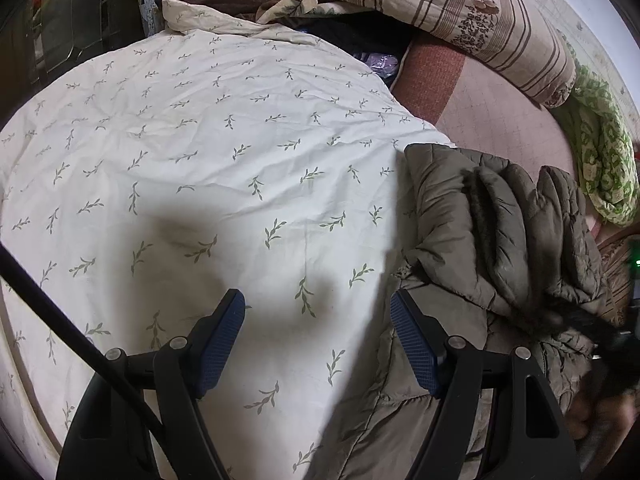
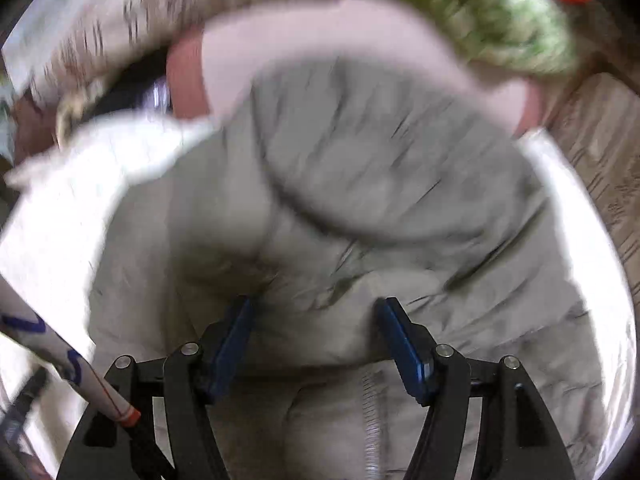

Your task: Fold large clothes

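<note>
A large olive-grey quilted puffer jacket (image 1: 500, 240) with dark fur trim lies bunched on the bed at the right of the left wrist view. My left gripper (image 1: 318, 304) is open and empty above the cream leaf-print duvet (image 1: 200, 152), its right finger beside the jacket's edge. In the blurred right wrist view the jacket (image 2: 360, 184) fills the middle, a sleeve or hood folded over its body. My right gripper (image 2: 314, 306) is open, its fingers on either side of a raised fold of jacket fabric.
A striped floral pillow (image 1: 460, 4) and a green-patterned cloth (image 1: 604, 168) lie at the bed's far side on a pink sheet (image 1: 492, 112). Dark clothes (image 1: 352, 40) are piled behind the duvet. A black cable (image 1: 72, 332) crosses the lower left.
</note>
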Demonstrator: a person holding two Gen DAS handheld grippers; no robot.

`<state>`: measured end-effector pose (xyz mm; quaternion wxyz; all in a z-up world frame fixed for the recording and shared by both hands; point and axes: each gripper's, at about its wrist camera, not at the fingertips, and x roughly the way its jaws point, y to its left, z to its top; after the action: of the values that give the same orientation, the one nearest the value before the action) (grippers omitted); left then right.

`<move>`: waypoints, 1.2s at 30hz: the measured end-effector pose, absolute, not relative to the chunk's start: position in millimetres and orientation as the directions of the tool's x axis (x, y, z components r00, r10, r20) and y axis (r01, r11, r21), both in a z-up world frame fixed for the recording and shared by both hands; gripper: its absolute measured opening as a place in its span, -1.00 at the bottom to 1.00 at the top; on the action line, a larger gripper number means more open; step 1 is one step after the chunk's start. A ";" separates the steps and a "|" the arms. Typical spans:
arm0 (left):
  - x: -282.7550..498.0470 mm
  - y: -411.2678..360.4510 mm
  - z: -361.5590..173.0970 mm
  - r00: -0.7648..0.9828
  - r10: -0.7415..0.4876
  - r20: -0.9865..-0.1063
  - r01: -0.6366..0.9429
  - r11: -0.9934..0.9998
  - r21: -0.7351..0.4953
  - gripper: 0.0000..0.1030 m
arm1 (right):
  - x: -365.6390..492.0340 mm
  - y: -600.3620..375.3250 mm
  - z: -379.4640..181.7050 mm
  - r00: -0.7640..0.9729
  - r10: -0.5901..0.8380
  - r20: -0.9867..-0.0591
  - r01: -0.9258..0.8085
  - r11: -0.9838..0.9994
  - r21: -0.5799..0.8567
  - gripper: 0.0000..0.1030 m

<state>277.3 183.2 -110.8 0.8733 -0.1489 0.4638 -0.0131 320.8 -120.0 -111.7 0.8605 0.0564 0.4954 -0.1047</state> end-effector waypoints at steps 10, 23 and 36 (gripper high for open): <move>277.2 182.5 -112.1 0.561 -0.184 -0.807 -0.101 0.952 -0.288 0.44 | 268.5 -145.5 -93.5 0.495 -0.075 -0.866 0.203 0.979 0.032 0.43; 264.8 171.0 -112.2 0.482 -0.348 -0.804 0.036 0.925 -0.379 0.44 | 125.0 -314.7 -91.4 0.442 -0.035 -0.896 0.529 0.817 0.229 0.43; 179.3 240.4 -111.6 0.496 -0.494 -0.714 0.001 0.823 -0.568 0.44 | -8.2 -428.7 -98.1 0.494 -0.023 -0.869 0.603 0.730 0.323 0.57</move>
<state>179.3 240.4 -111.6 0.8258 -0.2571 0.4791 -0.1498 -8.2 -428.7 -98.1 0.8060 0.3123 0.4638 -0.1942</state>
